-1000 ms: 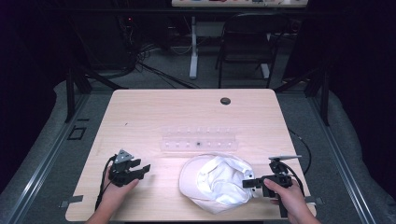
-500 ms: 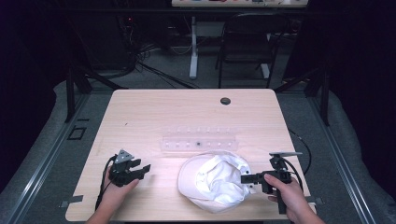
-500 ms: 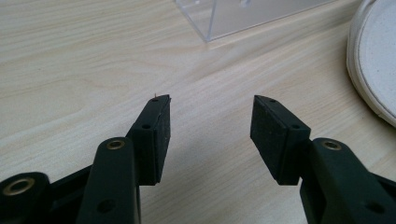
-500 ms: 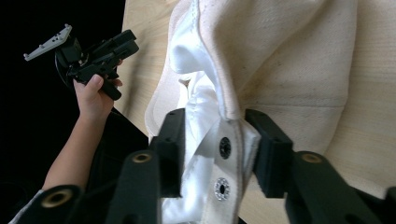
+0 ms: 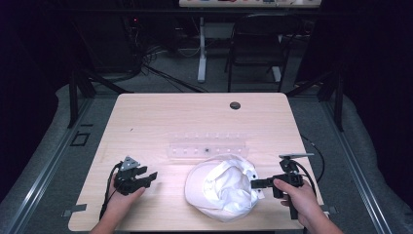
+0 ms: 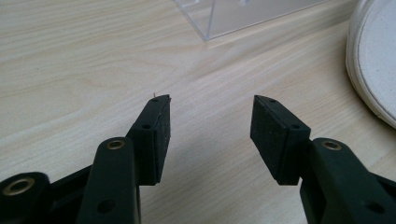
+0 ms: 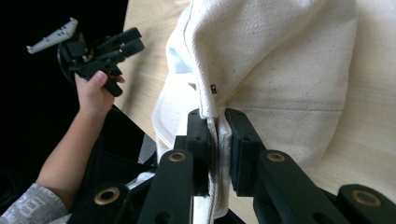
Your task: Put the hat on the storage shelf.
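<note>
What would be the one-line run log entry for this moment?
right claw: just closed, shut on cap edge | left claw: open, holds nothing, over table | clear box: behind cap

This looks like a lab or recording studio. A pale wooden table [image 5: 146, 117] with a cable hole [image 5: 235, 105] stands on grey carpet [image 5: 53, 161] inside a dark metal frame [image 5: 73, 97], with black surroundings on every side. Loose cables [image 5: 156, 68] run across the floor behind it, beside a black chair [image 5: 255, 53] and a white desk leg [image 5: 201, 48].
</note>
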A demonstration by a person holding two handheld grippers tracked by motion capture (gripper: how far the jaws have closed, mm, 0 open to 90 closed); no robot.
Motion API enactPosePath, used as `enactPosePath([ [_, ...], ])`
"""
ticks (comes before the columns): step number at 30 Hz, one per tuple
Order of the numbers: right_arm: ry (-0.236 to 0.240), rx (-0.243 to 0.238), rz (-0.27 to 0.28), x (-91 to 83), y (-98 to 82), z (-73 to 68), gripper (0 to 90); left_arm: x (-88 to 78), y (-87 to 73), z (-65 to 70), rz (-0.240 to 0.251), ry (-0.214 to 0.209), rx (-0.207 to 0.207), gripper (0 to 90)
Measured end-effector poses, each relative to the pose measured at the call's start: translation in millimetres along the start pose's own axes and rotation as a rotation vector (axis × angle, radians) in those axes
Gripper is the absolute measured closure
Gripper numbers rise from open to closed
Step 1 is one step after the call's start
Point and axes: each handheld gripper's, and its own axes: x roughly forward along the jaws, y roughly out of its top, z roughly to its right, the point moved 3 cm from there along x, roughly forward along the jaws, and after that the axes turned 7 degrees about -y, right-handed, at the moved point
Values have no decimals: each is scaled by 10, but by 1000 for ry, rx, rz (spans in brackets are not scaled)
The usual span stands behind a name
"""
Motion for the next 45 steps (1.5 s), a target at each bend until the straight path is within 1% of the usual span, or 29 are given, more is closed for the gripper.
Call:
enactPosePath([
  [1, 0, 0, 0, 0, 0, 0, 811, 0, 0, 0, 0, 0, 0, 484],
  [3, 24, -6, 2, -26, 34, -61, 813, 3, -1, 1, -1, -1, 2, 484],
  [4, 24, -6, 2, -26, 34, -61, 813, 3, -1, 1, -1, -1, 2, 484],
  [5, 31, -11, 5, -42, 59, -109, 815, 4, -1, 2, -2, -1, 3, 484],
  [6, 31, -4, 18, -44, 71, -141, 815, 4, 0, 2, -2, -1, 4, 484],
  [7, 38, -25, 4, -62, 86, -153, 816, 5, 0, 2, -2, -1, 4, 484],
  [8, 38, -25, 4, -62, 86, -153, 816, 5, 0, 2, -2, -1, 4, 484],
  [9, 37, -19, 17, -65, 100, -188, 816, 5, 0, 3, -3, -2, 5, 484],
  [10, 39, -40, 26, -82, 127, -244, 816, 6, 0, 3, -3, -1, 6, 484],
  [11, 46, -51, 28, -91, 137, -268, 816, 9, 0, 4, 0, 0, 6, 484],
  [12, 46, -51, 28, -91, 137, -268, 816, 9, 0, 4, 0, 0, 6, 484],
  [13, 68, -64, 48, -108, 168, -352, 817, 9, 0, 5, -4, -3, 6, 484],
  [14, 68, -64, 48, -108, 168, -352, 817, 9, 0, 5, -4, -3, 6, 484],
  [15, 82, -81, 61, -119, 193, -431, 817, 10, 0, 7, -4, -5, 6, 484],
  [16, 82, -81, 61, -119, 193, -431, 817, 10, 0, 7, -4, -5, 6, 484],
  [17, 88, -91, 62, -124, 202, -458, 817, 11, 1, 10, -3, -4, 4, 484],
  [18, 98, -92, 80, -122, 216, -527, 818, 11, 1, 10, -4, -4, 6, 484],
  [19, 105, -111, 75, -127, 226, -559, 818, 11, 2, 10, -6, -1, 11, 484],
  [20, 116, -123, 82, -123, 241, -617, 818, 14, 2, 10, -4, -5, 11, 484],
  [21, 128, -128, 86, -121, 251, -654, 818, 18, 3, 11, 0, 4, 11, 484],
  [23, 164, -142, 100, -121, 279, -736, 818, 14, 4, 10, -4, -5, 12, 484],
  [25, 191, -148, 108, -117, 303, -809, 819, 16, 3, 11, -5, -5, 12, 484],
  [30, 226, -174, 126, -107, 365, -948, 819, 17, 4, 11, -5, -8, 13, 484],
  [33, 240, -181, 135, -112, 389, -1023, 819, 18, 6, 14, -3, -8, 11, 484],
  [35, 247, -187, 143, -122, 404, -1060, 820, 17, 8, 19, -1, -9, 17, 484],
  [36, 253, -194, 146, -129, 410, -1071, 820, 18, 7, 25, 1, -10, 16, 485],
  [38, 262, -194, 159, -143, 425, -1095, 820, 17, 10, 35, -1, -12, 26, 485],
  [41, 274, -194, 169, -176, 448, -1122, 820, 23, 11, 58, 0, -16, 30, 486],
  [45, 277, -195, 190, -233, 468, -1149, 821, 19, 21, 94, 4, -20, 49, 488],
])
